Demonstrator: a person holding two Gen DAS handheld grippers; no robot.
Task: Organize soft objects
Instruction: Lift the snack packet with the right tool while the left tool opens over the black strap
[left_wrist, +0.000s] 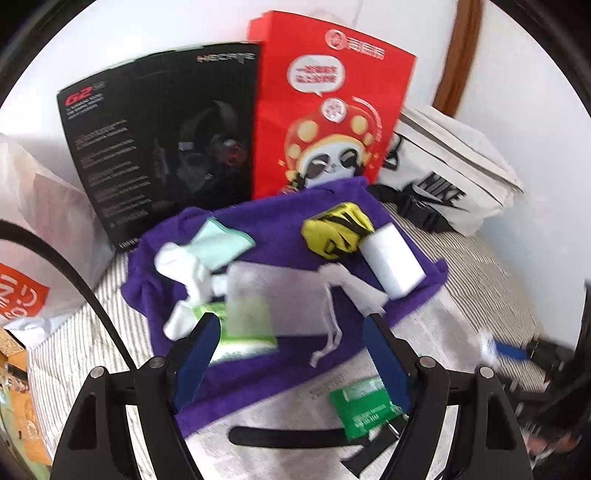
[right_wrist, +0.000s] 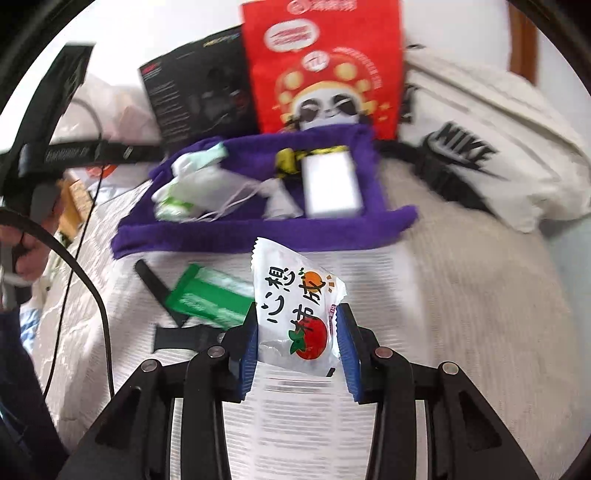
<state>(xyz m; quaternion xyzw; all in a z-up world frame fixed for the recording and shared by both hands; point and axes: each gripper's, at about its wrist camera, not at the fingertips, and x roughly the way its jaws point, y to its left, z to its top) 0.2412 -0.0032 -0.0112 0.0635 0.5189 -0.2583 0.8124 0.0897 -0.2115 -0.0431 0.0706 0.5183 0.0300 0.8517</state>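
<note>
A purple towel lies on the striped bed with soft things on it: a white sponge block, a yellow and black cloth, a mint cloth, white socks and a drawstring pouch. My left gripper is open and empty just above the towel's near edge. My right gripper is shut on a white snack packet printed with a tomato, held above the bed short of the towel. A green packet lies on the bed.
A black headset box, a red panda bag and a white Nike bag stand behind the towel. A black strap lies near the green packet. A plastic bag sits at left.
</note>
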